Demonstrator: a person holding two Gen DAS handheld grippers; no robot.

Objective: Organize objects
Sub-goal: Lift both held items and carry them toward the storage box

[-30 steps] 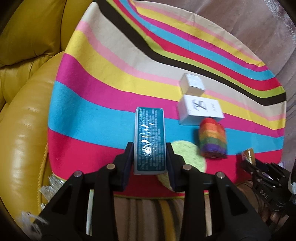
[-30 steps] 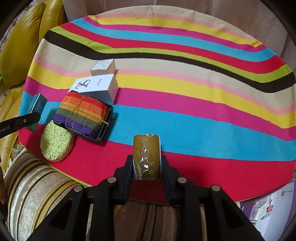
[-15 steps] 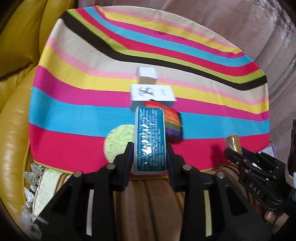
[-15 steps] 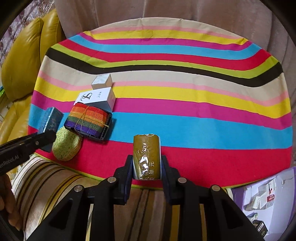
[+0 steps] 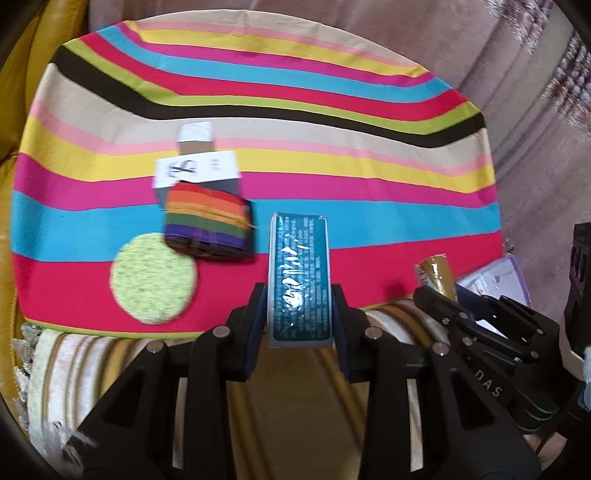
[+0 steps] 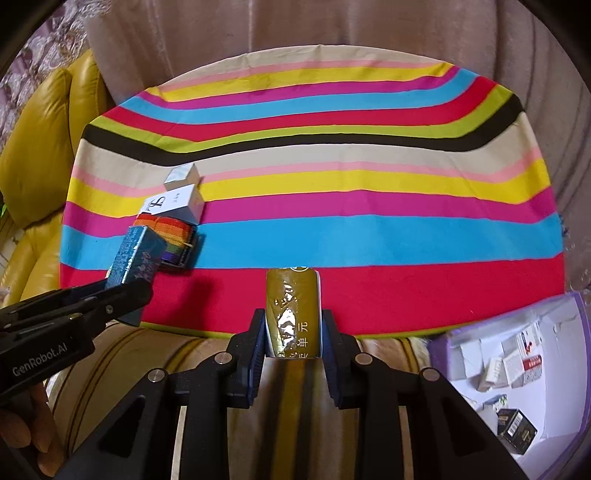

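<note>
A striped cloth (image 6: 369,236) runs red, blue, magenta, yellow, pink, beige, black and lime. At 9 o'clock on it: a rainbow-banded strap roll (image 5: 208,225), a pale green sponge (image 5: 153,278), 2 white boxes (image 5: 195,171). A teal box (image 5: 298,280) carries silver print; a gold packet (image 6: 293,314) shines.

You're in a home living rm: yellow leather sofa (image 6: 35,155) on your left, beige curtain (image 6: 295,33) behind, striped cloth (image 6: 332,192) over the tabletop, striped cushion (image 6: 155,354) below its near edge, purple bin (image 6: 517,369) of small boxes on your right.
</note>
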